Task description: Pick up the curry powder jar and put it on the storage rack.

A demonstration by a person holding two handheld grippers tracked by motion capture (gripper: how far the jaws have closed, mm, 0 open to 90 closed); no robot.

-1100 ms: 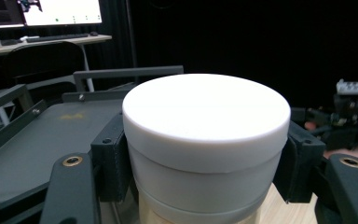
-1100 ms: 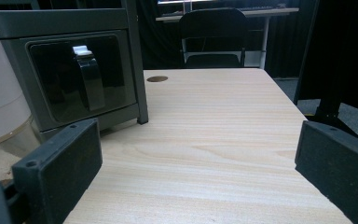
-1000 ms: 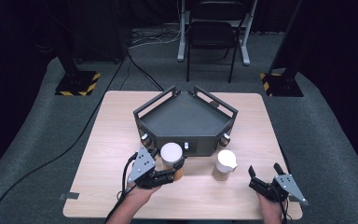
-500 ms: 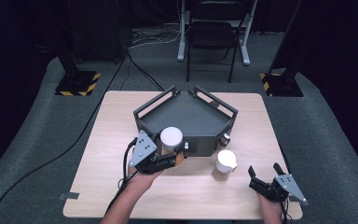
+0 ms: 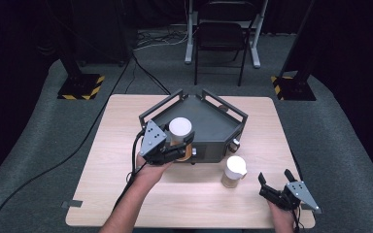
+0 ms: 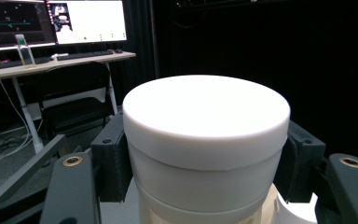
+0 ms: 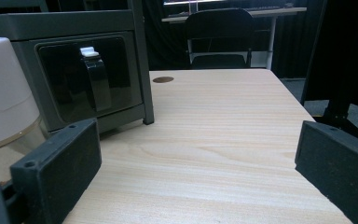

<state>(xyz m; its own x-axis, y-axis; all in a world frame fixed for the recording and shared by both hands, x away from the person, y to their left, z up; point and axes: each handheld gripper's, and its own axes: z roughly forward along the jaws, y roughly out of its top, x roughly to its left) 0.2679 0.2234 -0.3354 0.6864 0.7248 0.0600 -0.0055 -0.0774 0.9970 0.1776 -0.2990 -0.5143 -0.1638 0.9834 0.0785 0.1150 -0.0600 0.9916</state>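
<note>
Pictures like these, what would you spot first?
The white-lidded jar clamped in the left tongs, held up at the front edge of the grey box in the table's middle. A second jar stands on the table before the box, and the right tongs wait open at the near right corner.

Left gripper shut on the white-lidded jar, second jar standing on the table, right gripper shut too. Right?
Not quite: the right gripper is open. The right gripper view shows its jaws wide apart with bare table between them. The rest holds: the left gripper is shut on the white-lidded jar, and the second jar stands on the table.
</note>
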